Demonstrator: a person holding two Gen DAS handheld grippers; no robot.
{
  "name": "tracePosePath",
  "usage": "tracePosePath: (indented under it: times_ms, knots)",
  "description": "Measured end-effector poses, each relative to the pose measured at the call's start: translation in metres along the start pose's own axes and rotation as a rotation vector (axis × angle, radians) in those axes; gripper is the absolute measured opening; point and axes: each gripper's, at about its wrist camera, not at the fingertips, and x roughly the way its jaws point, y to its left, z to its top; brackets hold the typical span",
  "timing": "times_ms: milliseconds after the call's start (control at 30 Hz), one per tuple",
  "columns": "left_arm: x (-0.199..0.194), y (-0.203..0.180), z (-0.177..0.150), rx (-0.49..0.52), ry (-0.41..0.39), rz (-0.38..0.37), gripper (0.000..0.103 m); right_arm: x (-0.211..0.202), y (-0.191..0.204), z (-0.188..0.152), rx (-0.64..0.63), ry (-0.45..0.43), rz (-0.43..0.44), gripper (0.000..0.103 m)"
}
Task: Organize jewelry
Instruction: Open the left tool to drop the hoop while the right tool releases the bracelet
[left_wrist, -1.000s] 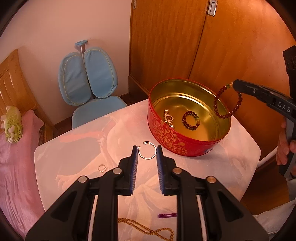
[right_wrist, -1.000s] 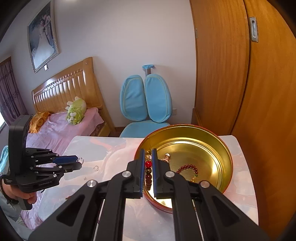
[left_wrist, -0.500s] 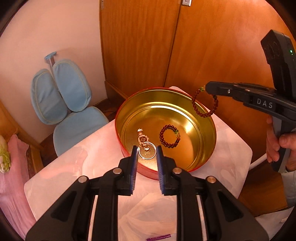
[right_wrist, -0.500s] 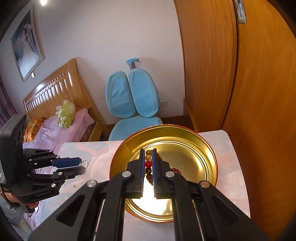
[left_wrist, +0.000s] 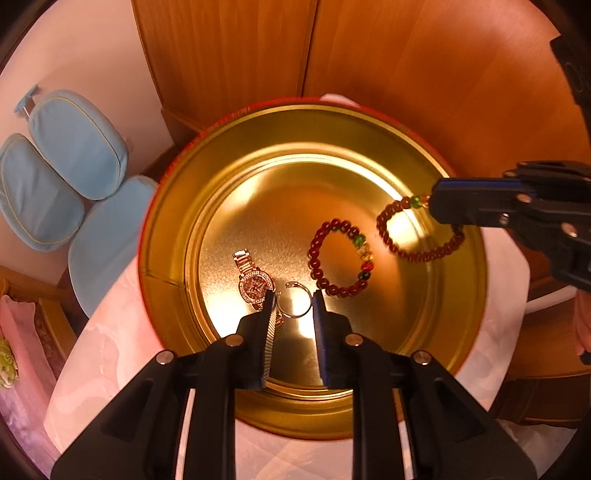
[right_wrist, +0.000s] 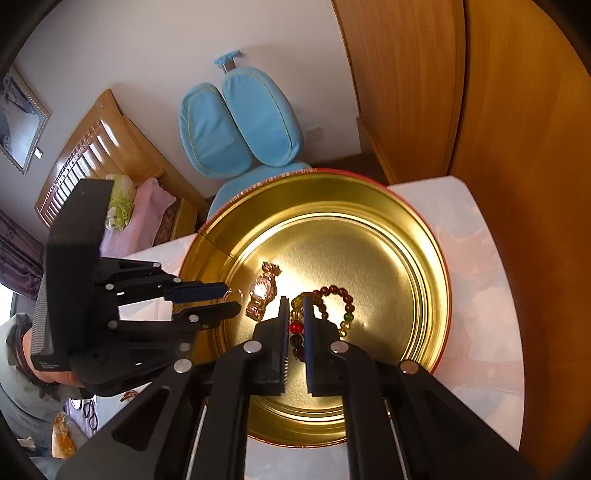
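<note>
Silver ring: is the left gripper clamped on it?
Touching. In the left wrist view the left gripper has the silver ring spanning its two pads, above the tin.

One round gold-lined red metal tin (left_wrist: 461, 295). Two dark red beaded bracelets: one lying in tin (left_wrist: 341, 258), one hanging from gripper (left_wrist: 413, 236). One rose-gold jewelled wristwatch (left_wrist: 255, 284). One thin open silver ring (left_wrist: 293, 304). Two black two-finger grippers (left_wrist: 291, 314) (right_wrist: 295, 317). One light blue padded chair (right_wrist: 243, 125).
</note>
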Motion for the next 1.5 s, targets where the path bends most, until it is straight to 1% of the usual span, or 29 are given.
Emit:
tracePosePath:
  times_ms: [100,200,300,433,600,667,700,733,767,800,833,867,967,1067,1233,1300,1367,1400,1500]
  knots:
    - [0.012,-0.004,0.0,0.019,0.028,-0.002,0.02,0.014,0.001,-0.003,-0.012,0.038,-0.008,0.008]
    - [0.022,-0.007,0.001,0.033,0.056,0.008,0.02,0.03,-0.001,-0.005,-0.031,0.08,-0.055,0.008]
    - [0.027,-0.007,0.001,0.039,0.073,0.015,0.02,0.043,-0.008,-0.006,-0.013,0.11,-0.066,0.008]
    - [0.032,-0.006,0.003,0.041,0.081,0.026,0.02,0.05,-0.015,-0.005,-0.002,0.12,-0.063,0.008]
    - [0.037,-0.01,0.005,0.052,0.084,0.035,0.02,0.053,-0.014,-0.001,-0.003,0.123,-0.061,0.008]
    - [0.038,-0.012,0.006,0.049,0.086,0.041,0.02,0.053,-0.014,0.001,0.0,0.111,-0.079,0.008]
    - [0.039,-0.013,0.006,0.049,0.086,0.051,0.021,0.053,-0.013,0.003,0.007,0.098,-0.104,0.008]
    - [0.039,-0.015,0.005,0.054,0.08,0.074,0.021,0.053,-0.015,0.005,0.021,0.086,-0.125,0.011]
    - [0.039,-0.016,0.005,0.06,0.08,0.101,0.024,0.052,-0.018,0.006,0.047,0.076,-0.127,0.03]
    - [0.041,-0.019,0.006,0.061,0.088,0.124,0.044,0.05,-0.02,0.007,0.066,0.065,-0.121,0.046]
    - [0.041,-0.02,0.006,0.061,0.093,0.146,0.071,0.047,-0.021,0.007,0.073,0.046,-0.117,0.073]
    - [0.04,-0.022,0.005,0.061,0.087,0.162,0.076,0.044,-0.02,0.006,0.067,0.03,-0.115,0.08]
    - [0.039,-0.025,0.003,0.071,0.081,0.158,0.076,0.042,-0.019,0.003,0.047,0.034,-0.085,0.082]
    - [0.039,-0.028,0.002,0.076,0.083,0.167,0.076,0.04,-0.022,0.001,0.045,0.029,-0.1,0.083]
    - [0.04,-0.026,0.001,0.062,0.082,0.157,0.076,0.037,-0.023,0.003,0.067,0.011,-0.084,0.083]
    - [0.035,-0.025,0.001,0.055,0.083,0.157,0.076,0.035,-0.021,0.004,0.068,0.002,-0.091,0.083]
    - [0.032,-0.022,-0.002,0.047,0.081,0.162,0.076,0.032,-0.019,0.004,0.066,-0.009,-0.11,0.09]
    - [0.031,-0.023,-0.002,0.045,0.078,0.162,0.076,0.031,-0.016,0.003,0.066,-0.016,-0.125,0.091]
    - [0.026,-0.026,-0.004,0.041,0.063,0.162,0.076,0.025,-0.012,0.0,0.071,-0.027,-0.135,0.092]
